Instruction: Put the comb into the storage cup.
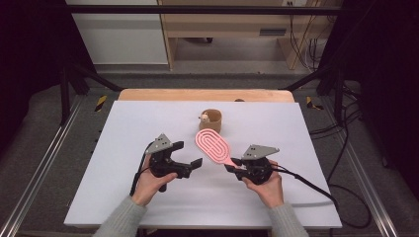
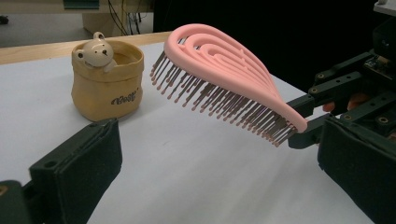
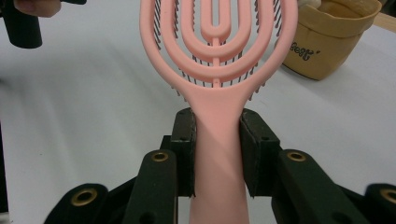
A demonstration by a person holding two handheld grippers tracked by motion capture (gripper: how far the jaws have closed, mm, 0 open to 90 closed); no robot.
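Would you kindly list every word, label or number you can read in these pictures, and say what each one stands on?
"Best": my best reading of the dark script word on the front of the tan pot with the little bear at its rim; the letters are small and partly blurred, so the reading is unsure.
The pink hairbrush: no lettering to be seen.
The yellow and black hazard stripes beside the table: a marking, no words.

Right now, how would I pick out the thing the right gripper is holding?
On the white table top, look just in front of the small tan bear-faced pot. The right gripper clamps the handle of a pink plastic hairbrush with an oval, slotted head, held off the surface, bristles down.
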